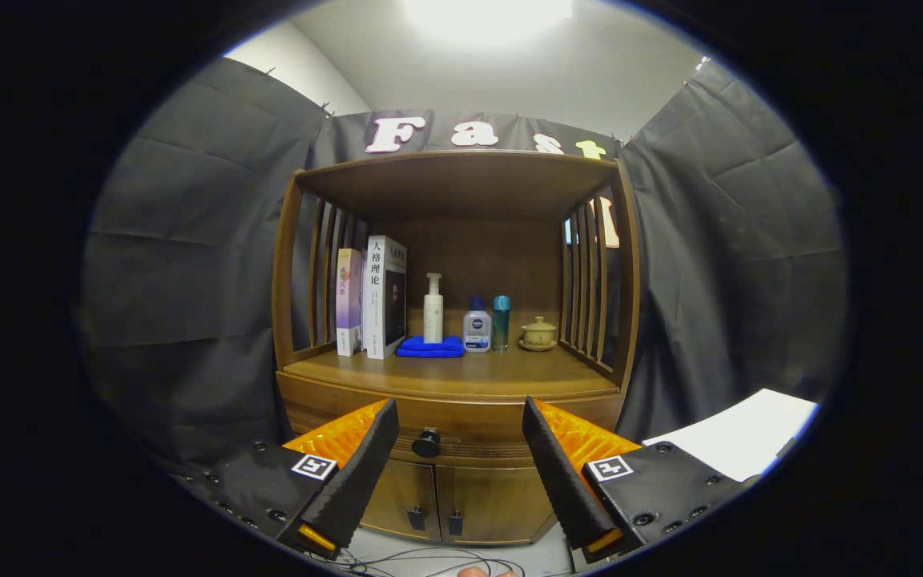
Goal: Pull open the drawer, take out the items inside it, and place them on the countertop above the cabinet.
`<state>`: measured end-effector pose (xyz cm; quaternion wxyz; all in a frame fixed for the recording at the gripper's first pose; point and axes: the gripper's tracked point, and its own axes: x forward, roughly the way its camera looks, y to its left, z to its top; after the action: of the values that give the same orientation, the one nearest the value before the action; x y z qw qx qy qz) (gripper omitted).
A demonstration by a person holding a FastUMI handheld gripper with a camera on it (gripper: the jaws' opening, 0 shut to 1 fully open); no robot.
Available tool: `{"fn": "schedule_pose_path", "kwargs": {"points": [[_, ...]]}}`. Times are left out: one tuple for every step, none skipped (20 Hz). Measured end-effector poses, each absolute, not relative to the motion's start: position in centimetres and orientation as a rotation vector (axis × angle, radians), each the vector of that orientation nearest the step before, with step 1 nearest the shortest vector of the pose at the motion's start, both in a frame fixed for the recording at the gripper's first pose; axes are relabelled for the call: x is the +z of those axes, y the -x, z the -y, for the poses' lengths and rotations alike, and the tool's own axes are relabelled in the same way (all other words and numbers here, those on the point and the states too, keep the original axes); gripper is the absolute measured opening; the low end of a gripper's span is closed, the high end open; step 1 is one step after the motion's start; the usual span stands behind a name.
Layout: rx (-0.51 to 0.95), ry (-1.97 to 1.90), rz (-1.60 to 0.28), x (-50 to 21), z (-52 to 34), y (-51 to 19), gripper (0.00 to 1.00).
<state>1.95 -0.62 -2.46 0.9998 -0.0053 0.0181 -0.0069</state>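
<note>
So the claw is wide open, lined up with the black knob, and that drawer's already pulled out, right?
Not quite. In the gripper view the drawer is closed, flush with the cabinet. The rest holds: the claw is wide open, with the black knob ahead between its fingers.

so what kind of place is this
Probably a staged recording booth, not a home: black cloth walls surround a lone wooden cabinet with books and bottles. The open gripper faces its drawer knob.
</note>
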Motion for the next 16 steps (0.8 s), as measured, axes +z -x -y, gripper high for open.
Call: {"fn": "schedule_pose_path", "kwargs": {"points": [[-0.015, 0.006, -0.038, -2.7, 0.6, -2.2, 0.98], [-0.015, 0.003, -0.039, -2.7, 0.6, -2.3, 0.98], [-0.015, 0.005, -0.040, -2.9, 0.6, -2.4, 0.98], [-0.014, 0.011, -0.042, -3.1, 0.5, -2.5, 0.98], [-0.014, 0.016, -0.047, -3.4, 0.5, -2.7, 0.98], [-0.011, 0.018, -0.052, -3.5, 0.3, -2.8, 0.98], [-0.005, 0.015, -0.059, -3.8, 0.1, -2.9, 0.98], [0.005, 0.014, -0.061, -3.8, -0.1, -3.2, 0.98], [0.003, 0.014, -0.066, -3.7, -0.1, -3.6, 0.98], [0.001, 0.014, -0.062, -3.4, 0.1, -3.8, 0.98], [-0.003, 0.014, -0.058, -3.2, 0.2, -4.2, 0.98], [-0.006, 0.012, -0.056, -3.0, 0.4, -4.4, 0.98], [-0.008, 0.010, -0.057, -3.1, 0.4, -4.8, 0.98], [-0.011, 0.008, -0.059, -3.1, 0.5, -5.2, 0.98], [-0.013, 0.004, -0.063, -3.3, 0.4, -5.7, 0.98], [-0.012, 0.000, -0.064, -3.3, 0.3, -6.2, 0.98]]}}
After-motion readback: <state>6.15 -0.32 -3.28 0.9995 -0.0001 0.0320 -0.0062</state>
